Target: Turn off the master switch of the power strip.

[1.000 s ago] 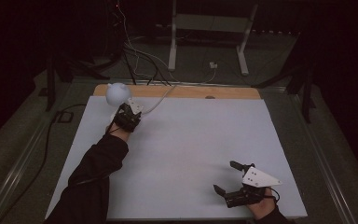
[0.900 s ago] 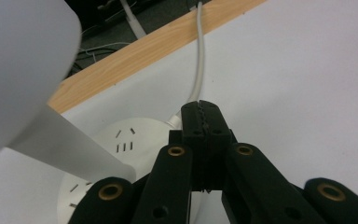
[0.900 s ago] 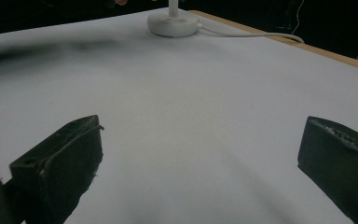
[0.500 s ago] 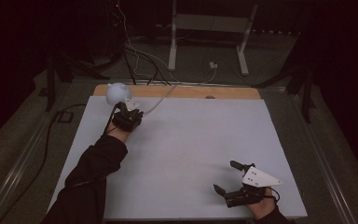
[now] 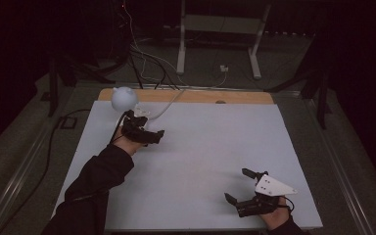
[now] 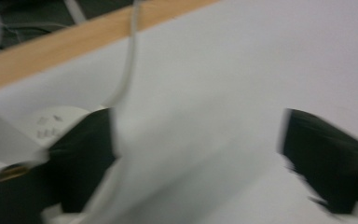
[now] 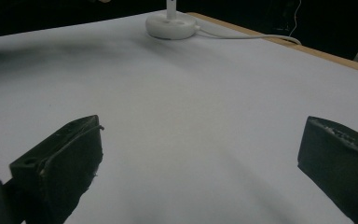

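The lamp (image 5: 124,99) stands at the far left of the table (image 5: 210,161): a white globe head on a thin stem, over a round white base (image 7: 171,25) whose white cord (image 7: 247,36) runs off toward the far wooden edge. Our left gripper (image 5: 149,135) sits just near and right of it, jaws wide apart and holding nothing; in the left gripper view the picture is blurred, with the base (image 6: 51,125) low at the left and the cord (image 6: 127,60) crossing between the jaws. We judge the step to be working on the lamp, so we should turn the jaws squarely toward the stem or base, keep the cord out of the gap, and close gently, since a top-heavy lamp could tip. Our right gripper (image 5: 240,187) rests at the near right, well apart from the lamp, jaws spread wide and empty. We would leave it there unless the base needs steadying.
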`<state>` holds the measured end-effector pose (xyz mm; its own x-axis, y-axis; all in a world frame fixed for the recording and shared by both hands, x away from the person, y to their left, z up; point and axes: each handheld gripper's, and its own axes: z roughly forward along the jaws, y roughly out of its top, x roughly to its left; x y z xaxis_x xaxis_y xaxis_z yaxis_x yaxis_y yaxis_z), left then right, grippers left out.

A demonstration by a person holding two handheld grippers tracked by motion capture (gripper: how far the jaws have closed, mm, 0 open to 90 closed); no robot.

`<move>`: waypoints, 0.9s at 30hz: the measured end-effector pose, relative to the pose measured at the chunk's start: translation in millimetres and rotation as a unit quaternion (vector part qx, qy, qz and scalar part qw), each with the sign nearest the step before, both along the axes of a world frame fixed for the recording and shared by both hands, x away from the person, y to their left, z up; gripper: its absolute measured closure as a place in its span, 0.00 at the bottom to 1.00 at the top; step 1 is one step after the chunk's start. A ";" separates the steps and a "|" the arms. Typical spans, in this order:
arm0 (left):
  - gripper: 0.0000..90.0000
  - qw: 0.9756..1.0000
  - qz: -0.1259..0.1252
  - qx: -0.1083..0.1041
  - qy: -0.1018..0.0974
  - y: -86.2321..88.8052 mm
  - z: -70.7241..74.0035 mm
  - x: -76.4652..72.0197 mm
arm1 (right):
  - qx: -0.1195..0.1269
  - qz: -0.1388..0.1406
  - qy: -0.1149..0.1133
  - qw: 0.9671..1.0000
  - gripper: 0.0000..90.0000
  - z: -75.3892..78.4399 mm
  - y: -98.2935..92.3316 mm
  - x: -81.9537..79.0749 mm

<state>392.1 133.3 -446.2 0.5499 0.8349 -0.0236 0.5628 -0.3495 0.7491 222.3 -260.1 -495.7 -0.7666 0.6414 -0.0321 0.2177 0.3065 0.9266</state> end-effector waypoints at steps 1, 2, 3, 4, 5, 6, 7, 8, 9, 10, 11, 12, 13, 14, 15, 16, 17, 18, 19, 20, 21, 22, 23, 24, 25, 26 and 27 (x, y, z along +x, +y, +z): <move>0.02 1.000 -0.006 -0.005 0.001 -0.7 0.6 -1.6 | 0.000 0.000 0.000 1.000 0.00 0.0 0.0 0.0; 0.01 1.000 -0.013 -0.012 0.005 -1.2 1.1 -3.1 | 0.000 0.000 0.000 1.000 0.00 0.1 0.0 -0.1; 0.00 1.000 -0.021 -0.019 0.013 -1.4 1.6 -4.5 | 0.001 0.000 0.000 1.000 0.00 0.2 0.0 -0.1; 0.00 0.999 -0.031 -0.027 0.022 -2.0 2.0 -5.8 | 0.001 0.000 0.000 1.000 0.00 0.4 -0.1 -0.2; 0.00 0.998 -0.038 -0.032 0.023 -2.8 2.3 -7.7 | 0.002 0.000 0.000 1.000 0.00 0.4 -0.2 -0.2; 0.00 0.998 -0.047 -0.037 0.024 -3.4 2.9 -9.4 | 0.001 0.000 -0.001 1.000 0.00 0.5 -0.3 -0.2; 0.00 0.997 -0.060 -0.039 0.028 -4.0 3.7 -11.0 | 0.001 0.000 -0.001 1.000 0.00 0.6 -0.2 -0.3; 0.00 0.996 -0.070 -0.042 0.029 -4.8 4.6 -13.1 | 0.002 0.000 -0.001 1.000 0.00 0.8 -0.1 -0.4; 0.00 0.995 -0.079 -0.044 0.029 -5.2 5.6 -14.9 | 0.001 0.001 -0.002 1.000 0.00 0.9 0.2 -0.5; 0.00 0.994 -0.091 -0.050 0.033 -5.5 6.7 -16.8 | 0.001 0.001 -0.002 1.000 0.00 0.9 0.2 -0.5; 0.00 0.992 -0.104 -0.057 0.037 -5.3 7.7 -18.4 | 0.001 0.002 -0.002 1.000 0.00 1.0 0.3 -0.5; 0.00 0.991 -0.112 -0.060 0.034 -5.4 8.5 -20.5 | 0.002 0.002 -0.002 1.000 0.00 1.1 0.2 -0.6; 0.00 0.990 -0.122 -0.062 0.033 -4.9 9.1 -22.4 | 0.002 0.002 -0.003 1.000 0.00 1.5 -0.1 -0.8; 0.00 0.988 -0.131 -0.072 0.038 -3.9 9.3 -23.7 | 0.002 0.002 -0.004 1.000 0.00 1.8 -0.3 -1.0; 0.00 0.988 -0.133 -0.074 0.037 -3.4 9.6 -25.7 | 0.002 0.002 -0.004 1.000 0.00 1.8 -0.3 -1.0; 0.00 0.987 -0.138 -0.071 0.034 -3.3 10.0 -28.3 | 0.002 0.002 -0.004 1.000 0.00 2.1 -0.5 -1.2; 0.00 0.986 -0.144 -0.070 0.036 -3.0 10.5 -30.8 | 0.003 0.001 -0.004 1.000 0.00 2.4 -0.6 -1.4; 0.00 0.986 -0.146 -0.071 0.035 -2.8 10.8 -33.7 | 0.004 0.001 -0.005 1.000 0.00 2.6 -0.7 -1.5; 0.00 0.985 -0.152 -0.070 0.036 -2.5 11.3 -36.8 | 0.004 0.001 -0.005 1.000 0.00 2.7 -0.7 -1.5; 0.00 0.985 -0.157 -0.068 0.035 -2.1 11.7 -39.9 | 0.004 0.001 -0.005 1.000 0.00 2.7 -0.6 -1.6; 0.00 0.985 -0.158 -0.066 0.031 -1.2 12.2 -42.9 | 0.004 0.001 -0.004 1.000 0.00 2.6 -0.5 -1.7; 0.00 0.984 -0.160 -0.065 0.030 0.0 12.5 -45.4 | 0.003 0.001 -0.004 1.000 0.00 2.7 -0.4 -1.7; 0.00 0.984 -0.162 -0.065 0.031 1.4 12.4 -47.9 | 0.003 0.001 -0.005 1.000 0.00 2.7 -0.3 -1.7; 0.00 0.984 -0.162 -0.063 0.031 2.8 12.2 -50.3 | 0.004 0.002 -0.005 1.000 0.00 2.9 -0.3 -1.7; 0.00 0.984 -0.164 -0.060 0.030 3.9 11.8 -52.9 | 0.004 0.003 -0.005 1.000 0.00 2.9 -0.2 -1.8; 0.00 0.984 -0.167 -0.062 0.030 5.5 11.4 -55.5 | 0.003 0.003 -0.005 1.000 0.00 2.8 -0.2 -1.8; 0.00 0.983 -0.168 -0.061 0.031 7.1 10.9 -58.0 | 0.004 0.003 -0.005 1.000 0.00 2.8 -0.2 -1.7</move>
<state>334.1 140.4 -435.3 0.7885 0.5952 -0.1548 0.4771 -0.4332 0.7647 220.7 -260.3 -492.9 -0.7696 0.6376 -0.0351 0.2069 0.3010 0.9309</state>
